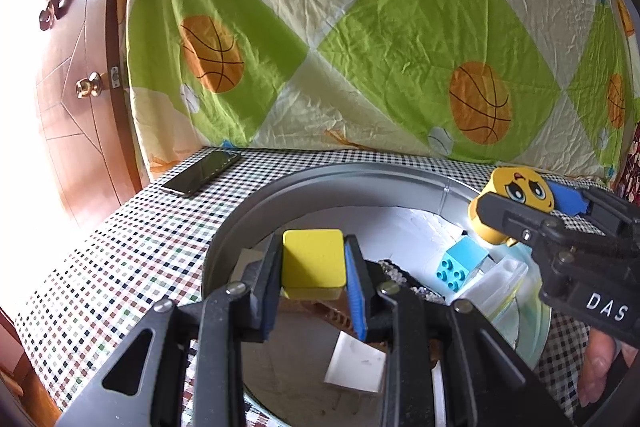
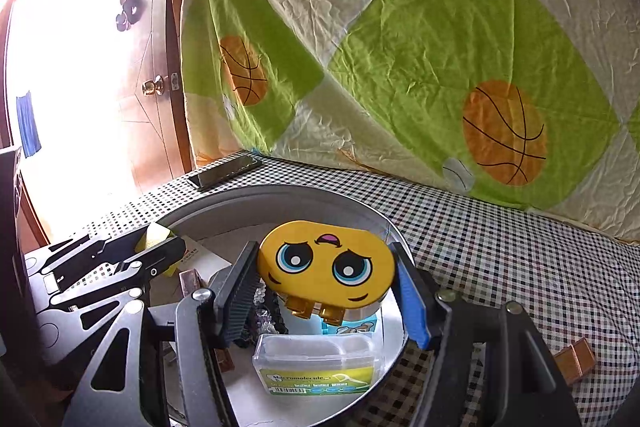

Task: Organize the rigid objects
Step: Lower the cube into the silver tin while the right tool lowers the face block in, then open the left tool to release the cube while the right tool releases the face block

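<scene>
Left gripper clamped on a yellow cube, jaws narrow, black pad against its left face and blue pad against its right, held over the round metal tray at lower centre of the left wrist view. Right gripper closed around a yellow emoji-face case, fingers pressed on its two ends, jaws at a middling width, likewise over the tray; same case at the right edge of the left wrist view.

Inside the tray: a light blue studded building block right of centre, a clear floss-pick box with a green label at bottom centre of the right wrist view, a dark beaded item just behind the right gripper's black finger, a white card low in the left wrist view.

Checked tablecloth under everything. Dark phone lying flat beyond the tray toward the upper left. Copper-coloured block on the cloth at lower right, outside the tray. Basketball-print sheet hanging behind; wooden door with a brass knob at far left. Part of a hand at the lower right corner of the left wrist view
</scene>
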`<move>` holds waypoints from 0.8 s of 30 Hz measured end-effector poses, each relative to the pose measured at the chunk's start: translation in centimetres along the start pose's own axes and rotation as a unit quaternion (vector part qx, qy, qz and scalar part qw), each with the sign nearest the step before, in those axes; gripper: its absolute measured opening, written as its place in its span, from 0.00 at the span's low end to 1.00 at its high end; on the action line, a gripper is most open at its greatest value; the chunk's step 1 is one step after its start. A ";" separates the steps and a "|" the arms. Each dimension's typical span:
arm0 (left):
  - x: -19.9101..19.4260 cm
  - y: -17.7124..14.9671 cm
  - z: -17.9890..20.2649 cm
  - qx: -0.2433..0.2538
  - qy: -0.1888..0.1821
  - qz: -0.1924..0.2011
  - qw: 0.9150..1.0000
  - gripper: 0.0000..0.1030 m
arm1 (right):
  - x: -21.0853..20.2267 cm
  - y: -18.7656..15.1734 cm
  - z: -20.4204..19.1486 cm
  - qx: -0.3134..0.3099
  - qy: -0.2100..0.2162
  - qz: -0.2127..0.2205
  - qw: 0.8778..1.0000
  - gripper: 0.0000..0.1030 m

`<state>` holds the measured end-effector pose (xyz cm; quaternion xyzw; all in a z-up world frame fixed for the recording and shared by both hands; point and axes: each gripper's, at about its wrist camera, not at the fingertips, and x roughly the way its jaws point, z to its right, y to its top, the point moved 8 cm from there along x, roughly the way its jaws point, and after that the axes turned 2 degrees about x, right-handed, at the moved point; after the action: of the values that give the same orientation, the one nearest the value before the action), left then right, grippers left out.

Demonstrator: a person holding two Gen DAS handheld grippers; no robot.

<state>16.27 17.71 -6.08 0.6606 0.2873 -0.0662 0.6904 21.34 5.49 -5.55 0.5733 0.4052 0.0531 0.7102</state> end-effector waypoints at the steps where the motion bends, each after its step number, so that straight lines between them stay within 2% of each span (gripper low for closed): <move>1: 0.1 0.0 0.0 0.002 0.000 -0.002 1.000 0.27 | 0.2 0.0 0.0 0.001 0.001 -0.004 1.000 0.63; 11: 1.4 -0.6 -0.1 0.016 0.010 -0.029 0.999 0.29 | 2.8 -1.2 -0.7 0.002 0.017 -0.059 0.998 0.64; 14: 1.5 -0.6 -0.6 0.011 0.021 -0.027 0.999 0.45 | 3.0 -1.1 -0.7 0.004 0.015 -0.055 0.998 0.68; 15: 1.4 -0.5 -0.7 0.010 0.024 -0.025 0.999 0.47 | 2.8 -0.9 -0.7 0.006 0.018 -0.051 0.999 0.70; 20: 0.8 -0.2 -1.0 0.000 0.032 -0.014 0.999 0.73 | 1.2 -0.6 0.6 0.018 0.017 -0.036 0.999 0.73; 24: -0.6 0.3 0.2 -0.003 0.016 0.007 1.000 0.88 | -1.1 -1.2 3.2 0.018 -0.002 -0.028 0.999 0.75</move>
<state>16.00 17.37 -5.50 0.6617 0.2939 -0.0497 0.6880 22.15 2.05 -5.97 0.5744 0.4204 0.0251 0.7019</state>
